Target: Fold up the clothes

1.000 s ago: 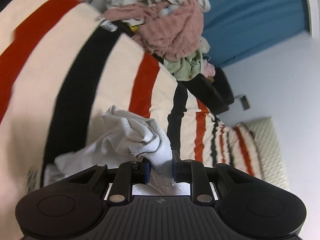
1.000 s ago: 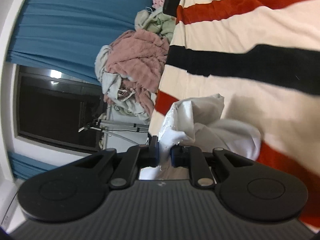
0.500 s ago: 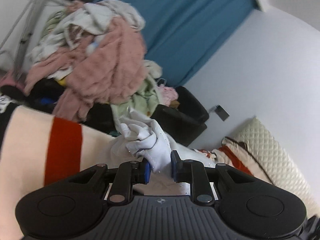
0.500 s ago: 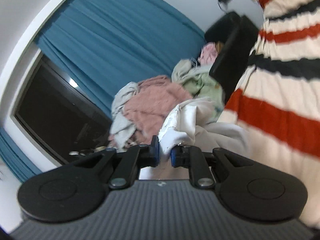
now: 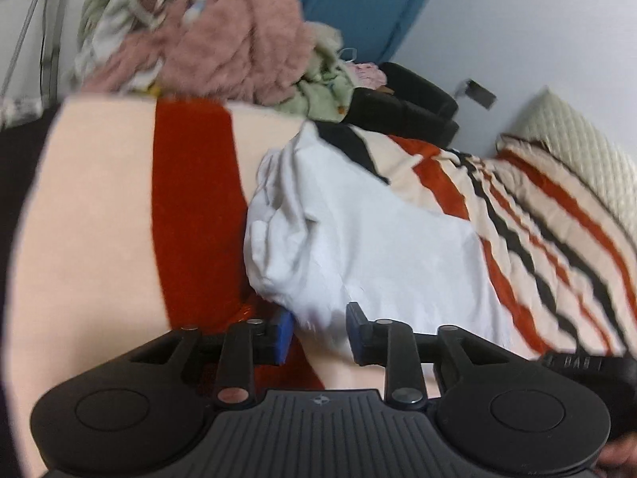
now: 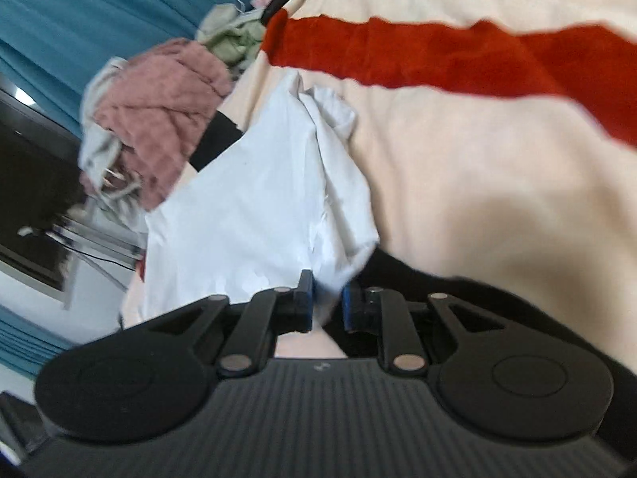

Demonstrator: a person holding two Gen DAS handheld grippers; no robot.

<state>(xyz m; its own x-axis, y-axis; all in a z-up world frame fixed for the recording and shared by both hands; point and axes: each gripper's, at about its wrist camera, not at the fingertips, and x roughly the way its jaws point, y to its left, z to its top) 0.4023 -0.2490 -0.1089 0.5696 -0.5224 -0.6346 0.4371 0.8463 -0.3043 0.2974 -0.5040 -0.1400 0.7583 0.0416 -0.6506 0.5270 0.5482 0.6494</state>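
A white garment [image 5: 358, 239] lies spread on the striped blanket [image 5: 191, 207]. My left gripper [image 5: 319, 332] is at its near edge; its blue pads stand well apart with cloth between them, so it is open. In the right wrist view the same white garment [image 6: 254, 207] stretches away from my right gripper [image 6: 327, 302], whose pads are close together and pinch a fold of it. The frames are blurred by motion.
A pile of clothes with a pink fleece [image 5: 239, 36] [image 6: 167, 107] and green pieces sits at the bed's far end. A black chair [image 5: 402, 107], blue curtain [image 6: 79, 8], dark window [image 6: 28, 199] and a quilted cream pillow [image 5: 577, 139] surround the bed.
The bunched white garment was lifted, then swung down and spread flat on the blanket. My left gripper's jaws have opened from their tight grip; the right still pinches the cloth.
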